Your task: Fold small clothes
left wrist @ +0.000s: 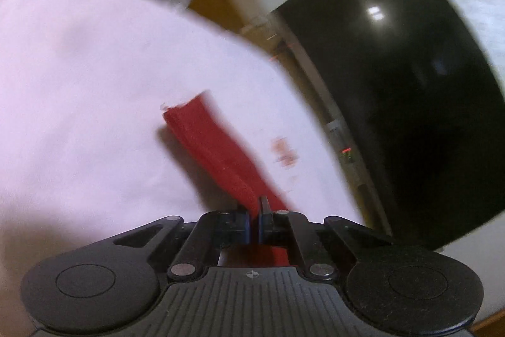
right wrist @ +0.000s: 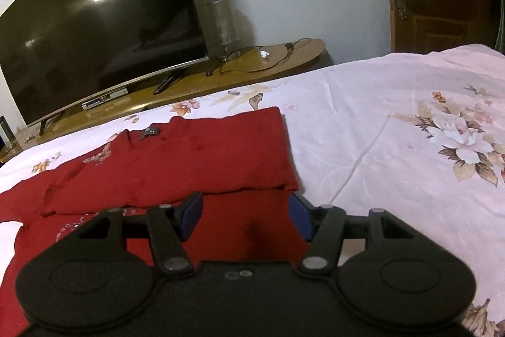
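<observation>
The left hand-held gripper [left wrist: 254, 218] has its jaws pinched nearly together on a strip of the red garment [left wrist: 217, 153], which runs forward and up-left from the fingertips over the pale floral bedsheet [left wrist: 94, 68]. The strip looks folded lengthwise and pulled fairly straight, most likely so that an edge or sleeve can be carried over the rest of the cloth; the view is blurred, so which part it is cannot be told.

The right hand-held gripper [right wrist: 246, 215] holds nothing: its blue-padded jaws stand wide apart, just above the red garment [right wrist: 189, 160], which lies spread on the bedsheet [right wrist: 394, 122] directly ahead of and below it. A fold edge crosses just beyond the fingertips, with one layer already lying over another. This spot probably lets the open jaws pin or take that edge while the left does the pulling.

Beyond the bed stand a television [right wrist: 94, 30] and a low wooden TV stand [right wrist: 268, 65].
</observation>
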`<state>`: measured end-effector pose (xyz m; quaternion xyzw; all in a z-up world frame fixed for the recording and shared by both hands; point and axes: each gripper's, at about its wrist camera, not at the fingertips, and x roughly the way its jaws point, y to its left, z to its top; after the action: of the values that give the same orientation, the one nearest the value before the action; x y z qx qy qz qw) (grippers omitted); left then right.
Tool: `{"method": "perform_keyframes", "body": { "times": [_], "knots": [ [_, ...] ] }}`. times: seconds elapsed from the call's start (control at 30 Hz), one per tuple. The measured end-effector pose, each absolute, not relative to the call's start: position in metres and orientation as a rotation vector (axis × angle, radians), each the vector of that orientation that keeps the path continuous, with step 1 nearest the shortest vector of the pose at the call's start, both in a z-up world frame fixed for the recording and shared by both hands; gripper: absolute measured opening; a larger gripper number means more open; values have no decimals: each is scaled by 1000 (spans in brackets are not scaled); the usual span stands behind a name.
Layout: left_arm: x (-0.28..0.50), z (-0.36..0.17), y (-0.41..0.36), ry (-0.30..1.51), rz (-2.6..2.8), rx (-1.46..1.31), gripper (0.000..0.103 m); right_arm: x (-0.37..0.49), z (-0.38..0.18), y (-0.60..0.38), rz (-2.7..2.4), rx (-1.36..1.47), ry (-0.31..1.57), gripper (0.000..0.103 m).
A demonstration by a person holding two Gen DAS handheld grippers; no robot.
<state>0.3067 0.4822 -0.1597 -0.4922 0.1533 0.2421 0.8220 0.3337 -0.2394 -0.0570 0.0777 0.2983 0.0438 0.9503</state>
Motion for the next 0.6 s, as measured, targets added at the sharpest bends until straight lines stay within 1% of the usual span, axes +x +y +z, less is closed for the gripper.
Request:
{"method": "perform_keyframes", "body": {
  "times": [0.13,0.23,0.33,0.47,0.6],
  "knots": [
    [321,-130,451,211,405,-999,4,329,-56,-240,80,150,600,59],
    [344,-106,418,184,302,-944,4,327,-57,-242,69,164,599,59],
    [363,-89,373,198,208,-883,4,326,-58,-242,67,171,598,59],
    [361,-74,317,236,110,-811,4,324,-59,-245,63,174,598,59],
    [376,-77,266,289,45,-780,4,322,-60,-250,55,187,599,59]
  ]
}}
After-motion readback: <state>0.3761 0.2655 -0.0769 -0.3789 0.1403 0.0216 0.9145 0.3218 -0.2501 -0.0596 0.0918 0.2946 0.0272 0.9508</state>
